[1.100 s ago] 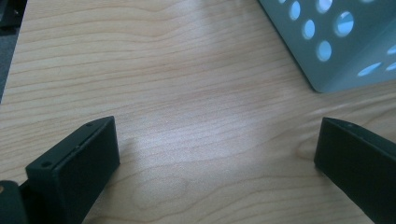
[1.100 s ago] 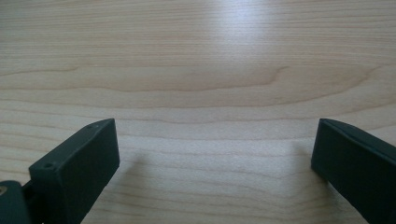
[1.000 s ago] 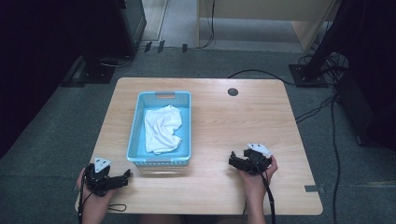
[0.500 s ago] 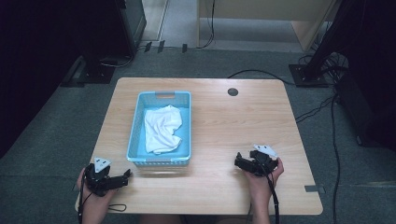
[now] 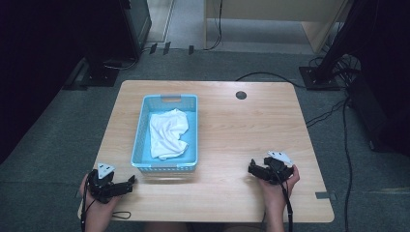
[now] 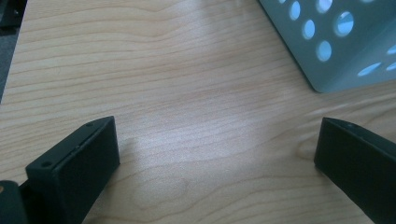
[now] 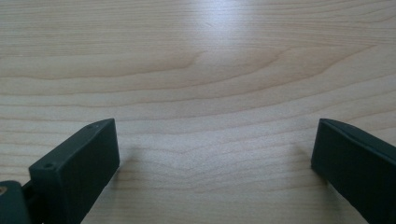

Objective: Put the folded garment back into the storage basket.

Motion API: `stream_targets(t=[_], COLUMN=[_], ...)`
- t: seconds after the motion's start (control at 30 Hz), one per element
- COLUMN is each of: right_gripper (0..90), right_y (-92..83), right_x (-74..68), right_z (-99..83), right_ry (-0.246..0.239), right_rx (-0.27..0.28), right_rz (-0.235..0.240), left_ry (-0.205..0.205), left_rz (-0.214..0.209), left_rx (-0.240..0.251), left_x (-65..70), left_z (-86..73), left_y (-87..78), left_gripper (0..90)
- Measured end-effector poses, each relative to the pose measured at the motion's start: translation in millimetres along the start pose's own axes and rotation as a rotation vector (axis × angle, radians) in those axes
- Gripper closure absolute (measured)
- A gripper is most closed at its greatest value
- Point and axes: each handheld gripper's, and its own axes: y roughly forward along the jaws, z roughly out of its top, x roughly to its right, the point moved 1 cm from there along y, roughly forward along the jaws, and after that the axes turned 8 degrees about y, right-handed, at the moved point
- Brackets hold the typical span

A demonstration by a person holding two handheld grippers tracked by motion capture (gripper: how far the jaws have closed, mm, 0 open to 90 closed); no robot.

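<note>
Both hands sit low at the near edge of the pale wooden worktop, one toward each near corner. The left gripper rests by the near left corner, its black jaws spread wide with bare wood grain between them in the left gripper view, pinching nothing. Just beyond its tips, toward the far side, stands the light blue perforated plastic basket, left of the worktop's middle and running lengthwise from near to far; its holed lower corner shows close by in the left gripper view, apart from the jaws. Inside the basket lies the crumpled white cloth, spread across the floor and bunched toward the near end. Over on the right, the right gripper lies near the near right corner, jaws spread wide too, holding nothing, over plain wood in the right gripper view. Between the basket's right wall and the right edge stretches a broad bare run of worktop, broken by one small dark round grommet close to the far edge.
</note>
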Motion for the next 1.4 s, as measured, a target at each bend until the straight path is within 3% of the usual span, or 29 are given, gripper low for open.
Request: stream_targets(t=[1.4], right_gripper=[0.3], right_y=[-5.9], right_x=[31.0], right_z=[0.3], right_ry=[0.025], right_rx=[0.003], right_rz=[-0.051], left_ry=[0.000], left_rz=[0.000], left_rx=[0.000], left_x=[0.0], left_z=[0.0], left_y=[0.0], left_gripper=[0.0])
